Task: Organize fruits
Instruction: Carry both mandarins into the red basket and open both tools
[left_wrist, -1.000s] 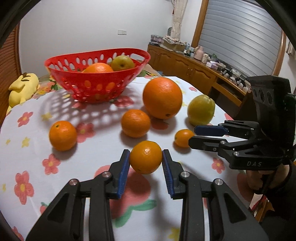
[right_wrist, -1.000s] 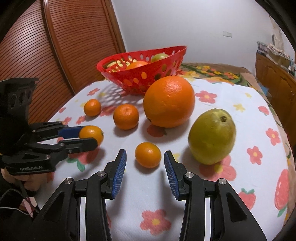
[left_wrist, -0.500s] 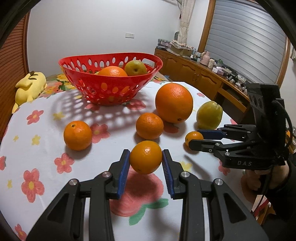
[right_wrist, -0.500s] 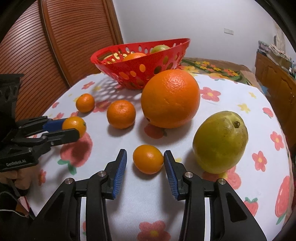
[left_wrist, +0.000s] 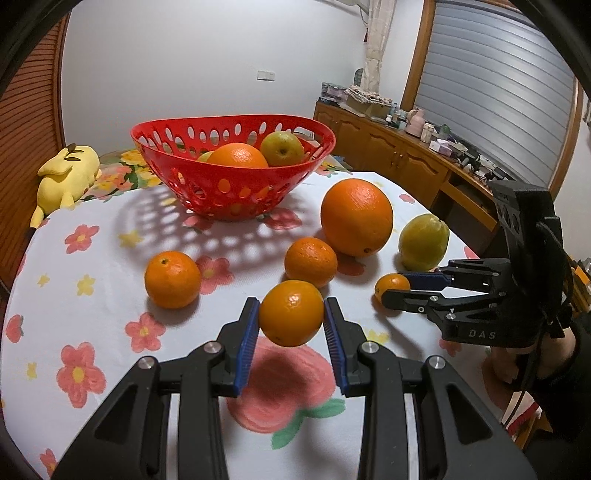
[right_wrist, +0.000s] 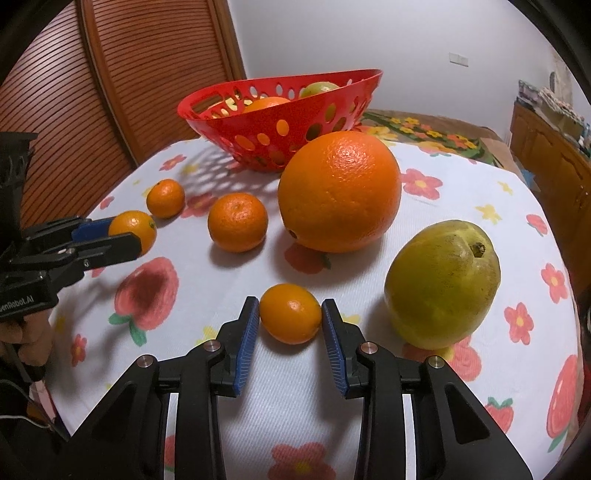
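Observation:
My left gripper (left_wrist: 291, 328) is shut on a mandarin (left_wrist: 291, 318) and holds it above the flowered tablecloth; it also shows in the right wrist view (right_wrist: 132, 230). My right gripper (right_wrist: 289, 326) is open, its blue pads on either side of a small mandarin (right_wrist: 290, 313) that rests on the table, seen too in the left wrist view (left_wrist: 391, 287). The red basket (left_wrist: 236, 192) at the back holds an orange (left_wrist: 237, 155) and a green fruit (left_wrist: 282, 148). A big orange (right_wrist: 339, 192), a yellow-green pear (right_wrist: 442, 284) and two more mandarins (right_wrist: 237, 222) (right_wrist: 165, 198) lie on the table.
A yellow plush toy (left_wrist: 68, 173) lies at the table's far left edge. A wooden sideboard (left_wrist: 399, 158) with clutter stands at the right. A wooden slatted door (right_wrist: 110, 92) stands behind the table. The table edge (right_wrist: 576, 302) is close beside the pear.
My left gripper has lifted its mandarin higher and nearer the basket. My right gripper has moved forward, so the small mandarin now sits between its pads.

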